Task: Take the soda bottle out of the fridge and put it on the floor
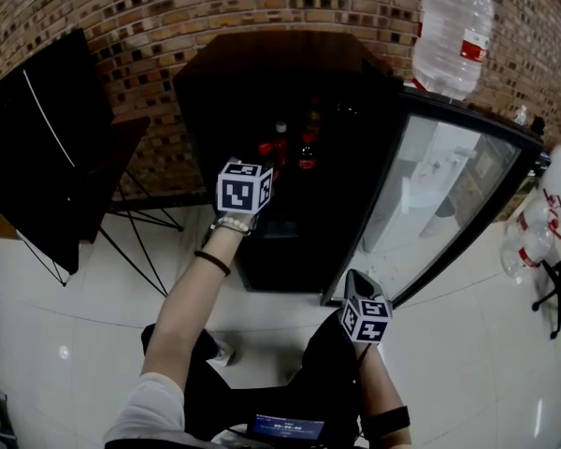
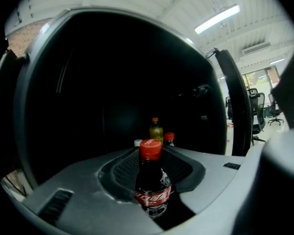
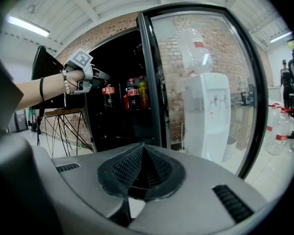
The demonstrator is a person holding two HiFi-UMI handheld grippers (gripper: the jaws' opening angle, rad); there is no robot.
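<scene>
Two handheld grippers work at a tall black fridge (image 1: 290,73) whose curved glass door (image 1: 449,185) stands swung open to the right. The person's bare left arm (image 1: 192,297), with a dark band and a pale bead bracelet at the wrist, stretches straight forward. It carries the left gripper (image 2: 152,166) into the dark fridge interior, where its pads pinch the sides of a small dark cola bottle with a red cap (image 2: 152,182), upright inside the fridge. The right gripper (image 3: 143,155) is held low near the body, outside the fridge, its jaws pressed together on nothing. Behind the held bottle stand a yellow-green bottle with an orange cap (image 2: 156,130) and a red-capped bottle (image 2: 169,138). An upturned clear water jug (image 1: 453,36) tops a white dispenser (image 3: 210,111), seen through the glass. A black panel on thin legs (image 1: 37,148) stands to the left, against a brick wall (image 1: 168,7). The held bottle's red label carries white script, too curved to read in full.
</scene>
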